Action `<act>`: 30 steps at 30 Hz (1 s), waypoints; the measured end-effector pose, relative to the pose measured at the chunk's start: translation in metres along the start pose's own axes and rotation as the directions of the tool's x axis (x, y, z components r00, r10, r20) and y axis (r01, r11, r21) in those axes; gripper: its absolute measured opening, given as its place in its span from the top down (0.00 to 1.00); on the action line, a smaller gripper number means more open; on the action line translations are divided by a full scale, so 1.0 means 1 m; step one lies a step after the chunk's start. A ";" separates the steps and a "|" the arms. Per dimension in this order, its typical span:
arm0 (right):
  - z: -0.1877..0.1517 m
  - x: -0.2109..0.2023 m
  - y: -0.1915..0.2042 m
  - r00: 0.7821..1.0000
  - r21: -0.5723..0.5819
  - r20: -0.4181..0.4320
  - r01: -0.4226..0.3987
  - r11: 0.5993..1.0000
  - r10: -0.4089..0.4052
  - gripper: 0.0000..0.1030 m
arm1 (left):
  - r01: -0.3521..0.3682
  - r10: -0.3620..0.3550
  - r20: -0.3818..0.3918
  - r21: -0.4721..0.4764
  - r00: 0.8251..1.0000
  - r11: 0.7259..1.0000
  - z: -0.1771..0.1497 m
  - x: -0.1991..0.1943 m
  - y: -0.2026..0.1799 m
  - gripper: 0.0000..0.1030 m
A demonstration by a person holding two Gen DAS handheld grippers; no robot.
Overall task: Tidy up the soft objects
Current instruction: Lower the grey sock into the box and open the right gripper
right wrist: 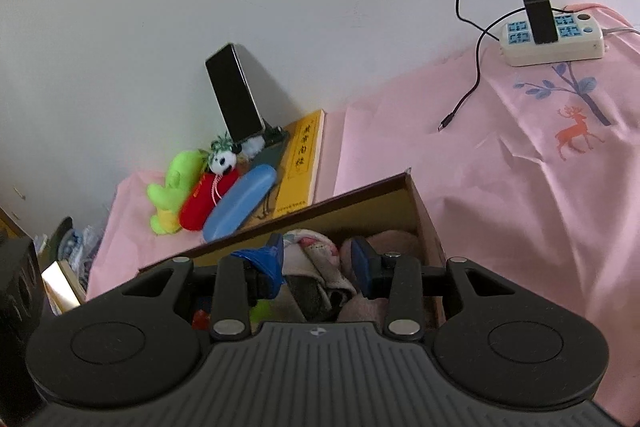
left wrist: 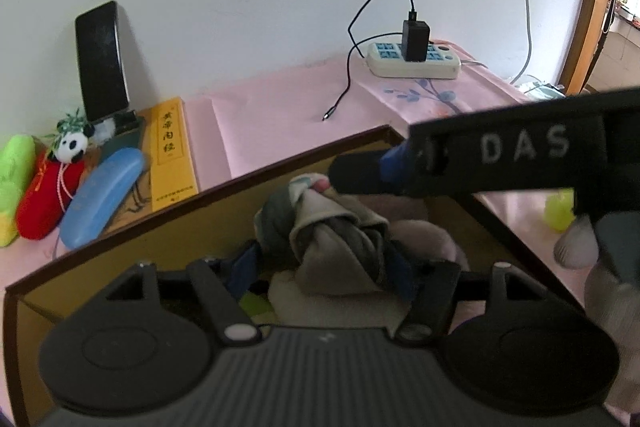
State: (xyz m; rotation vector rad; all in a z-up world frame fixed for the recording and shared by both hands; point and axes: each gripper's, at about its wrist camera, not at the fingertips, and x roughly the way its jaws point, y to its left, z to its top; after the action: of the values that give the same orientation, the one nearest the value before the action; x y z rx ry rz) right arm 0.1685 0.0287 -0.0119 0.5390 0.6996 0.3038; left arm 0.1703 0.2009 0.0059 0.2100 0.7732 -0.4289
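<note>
A brown cardboard box (left wrist: 160,227) with a yellow inside sits on the pink cloth; it also shows in the right wrist view (right wrist: 360,195). My left gripper (left wrist: 324,259) is shut on a knotted grey sock bundle (left wrist: 336,235) over the box. My right gripper (right wrist: 318,259) is shut on a rolled pink and white sock (right wrist: 316,247) inside the box; its finger reaches in from the right in the left wrist view (left wrist: 360,175). Other soft pinkish items (left wrist: 424,235) lie in the box.
Left of the box lie a green plush (right wrist: 172,187), a red plush with a panda (right wrist: 208,195), a blue case (right wrist: 240,203), a yellow book (right wrist: 300,163) and a phone on a stand (right wrist: 236,95). A power strip (right wrist: 552,39) with charger and cable sits far right.
</note>
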 end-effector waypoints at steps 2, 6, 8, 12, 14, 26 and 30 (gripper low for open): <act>0.000 -0.006 0.002 1.000 -0.002 0.013 0.000 1.000 0.000 0.79 | -0.004 0.004 0.007 -0.007 1.000 1.000 0.001 -0.008 -0.002 0.33; -0.003 -0.020 0.004 1.000 -0.004 0.023 0.003 1.000 -0.003 0.79 | -0.019 0.019 0.013 -0.015 1.000 1.000 0.002 -0.022 -0.007 0.32; -0.006 -0.027 0.006 1.000 -0.009 0.024 0.004 1.000 -0.003 0.79 | -0.031 0.031 0.013 -0.013 0.999 0.999 0.001 -0.028 -0.011 0.32; -0.015 -0.041 0.008 1.000 -0.026 0.028 0.007 1.000 -0.006 0.79 | -0.052 0.052 0.010 -0.010 0.999 0.999 -0.002 -0.039 -0.020 0.32; -0.018 -0.048 0.009 1.000 -0.033 0.027 0.005 0.999 -0.004 0.79 | -0.070 0.070 0.007 -0.008 0.998 0.998 -0.004 -0.045 -0.025 0.32; -0.037 -0.090 0.014 1.000 -0.097 0.024 -0.006 0.995 0.009 0.79 | -0.181 0.181 -0.004 -0.032 0.984 0.983 -0.022 -0.082 -0.054 0.30; -0.045 -0.102 0.015 1.000 -0.137 0.020 0.005 0.991 -0.002 0.79 | -0.211 0.210 -0.015 -0.055 0.978 0.976 -0.029 -0.092 -0.063 0.29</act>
State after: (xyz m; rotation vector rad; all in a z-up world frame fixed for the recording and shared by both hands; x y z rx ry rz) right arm 0.0619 0.0130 0.0220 0.4093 0.6547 0.3403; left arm 0.0653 0.1813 0.0493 0.2388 0.7625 -0.2052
